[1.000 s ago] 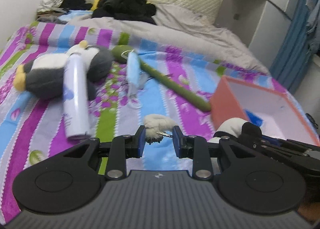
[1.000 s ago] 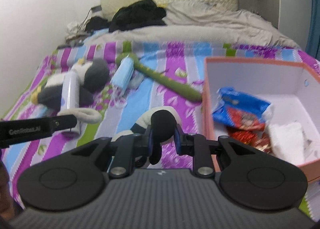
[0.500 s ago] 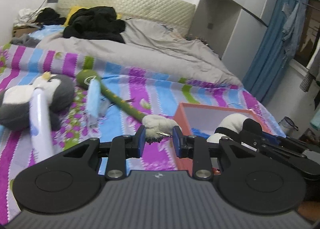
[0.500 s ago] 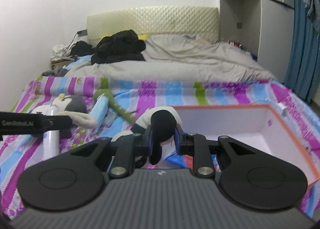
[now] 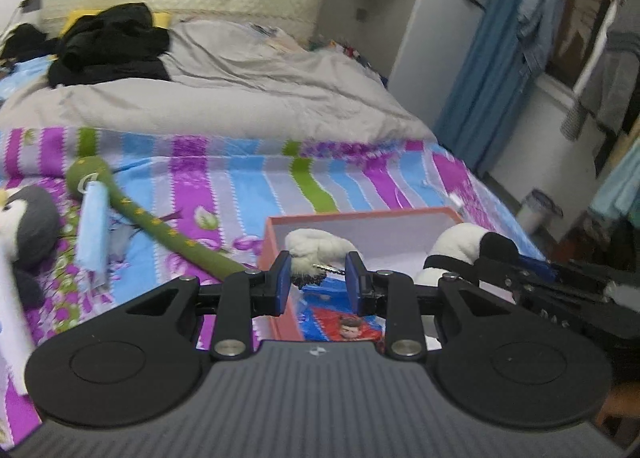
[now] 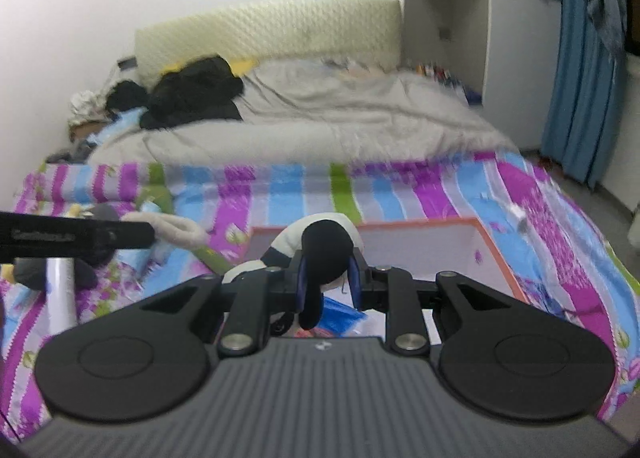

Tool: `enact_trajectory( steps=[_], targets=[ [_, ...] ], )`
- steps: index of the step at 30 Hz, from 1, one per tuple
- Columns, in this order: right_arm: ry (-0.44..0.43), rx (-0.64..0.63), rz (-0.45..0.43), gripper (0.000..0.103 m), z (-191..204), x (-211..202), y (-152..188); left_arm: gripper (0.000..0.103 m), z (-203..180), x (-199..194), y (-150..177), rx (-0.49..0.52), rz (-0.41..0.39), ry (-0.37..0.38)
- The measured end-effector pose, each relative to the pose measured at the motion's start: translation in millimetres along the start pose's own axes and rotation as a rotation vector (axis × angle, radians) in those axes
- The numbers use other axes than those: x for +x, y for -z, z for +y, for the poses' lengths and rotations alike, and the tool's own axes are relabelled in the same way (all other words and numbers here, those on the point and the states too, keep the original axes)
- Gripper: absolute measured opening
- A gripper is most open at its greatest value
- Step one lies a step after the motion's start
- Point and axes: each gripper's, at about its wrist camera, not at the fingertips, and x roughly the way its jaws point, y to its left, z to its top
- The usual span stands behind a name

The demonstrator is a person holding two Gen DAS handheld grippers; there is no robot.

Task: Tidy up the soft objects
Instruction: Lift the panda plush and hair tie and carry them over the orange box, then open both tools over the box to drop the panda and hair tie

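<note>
My left gripper (image 5: 315,278) is shut on a cream plush piece (image 5: 318,248) and holds it over the orange box (image 5: 276,225). My right gripper (image 6: 328,282) is shut on a black-and-white panda plush (image 6: 326,246), gripping its black part above the same box (image 6: 496,254). The panda also shows in the left wrist view (image 5: 456,244) at the right. The left gripper arm (image 6: 76,236) with the cream plush (image 6: 176,227) shows at the left of the right wrist view. Blue and red snack packets (image 5: 344,324) lie inside the box.
On the striped bedspread (image 5: 248,173) lie a green snake plush (image 5: 160,227), a blue face mask (image 5: 92,230), a penguin plush (image 5: 28,221) and a white bottle (image 6: 60,294). A grey duvet (image 5: 224,97) and black clothes (image 5: 108,45) lie behind. Blue curtains (image 6: 580,77) hang at the right.
Both grippers have lifted and moved right with their plush pieces, from above the bedspread to over the orange box. The view now looks farther up the bed.
</note>
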Motion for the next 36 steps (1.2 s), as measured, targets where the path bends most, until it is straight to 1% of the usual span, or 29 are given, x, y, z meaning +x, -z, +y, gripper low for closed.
enact_trajectory(
  steps=[3,5,7,10,12,15,17,20,21,23,24,25,26,29,33,36],
  targets=[
    [0.018,0.022,0.087,0.024,-22,19,-1,0.033,-12,27,1,0.049,0.085,-0.003],
    [0.027,0.023,0.133,0.024,-33,29,0,0.033,-13,47,1,0.053,0.143,-0.002],
    [0.027,0.035,0.174,0.024,-43,36,2,0.033,-14,64,2,0.05,0.184,0.0],
    [0.006,0.064,0.263,0.025,-57,52,7,0.033,-12,86,4,0.025,0.224,0.025],
    [0.006,0.055,0.326,0.024,-62,66,11,0.033,-10,98,7,-0.007,0.272,0.036],
    [0.019,0.055,0.385,0.025,-70,82,20,0.033,-12,108,9,-0.005,0.308,0.038],
    [0.0,0.085,0.417,0.025,-75,88,26,0.033,-13,110,11,0.0,0.318,0.04],
    [-0.005,0.088,0.423,0.026,-76,89,32,0.034,-15,111,13,0.013,0.324,0.044],
    [-0.002,0.086,0.42,0.028,-74,88,34,0.035,-17,110,14,0.021,0.325,0.042],
    [0.003,0.089,0.423,0.032,-73,87,36,0.053,-20,109,15,0.042,0.325,0.025],
    [0.003,0.089,0.421,0.04,-71,86,37,0.054,-21,108,15,0.046,0.32,0.022],
    [0.008,0.084,0.414,0.046,-70,84,36,0.054,-21,106,15,0.046,0.306,0.026],
    [0.011,0.075,0.403,0.047,-69,83,35,0.054,-21,103,16,0.049,0.289,0.025],
    [0.004,0.058,0.367,0.048,-64,75,34,0.054,-23,94,17,0.087,0.261,0.006],
    [-0.031,0.052,0.321,0.048,-56,65,33,0.054,-17,71,18,0.067,0.198,0.022],
    [-0.041,0.052,0.269,0.048,-49,55,33,0.054,-15,51,22,0.088,0.145,0.015]
  ],
)
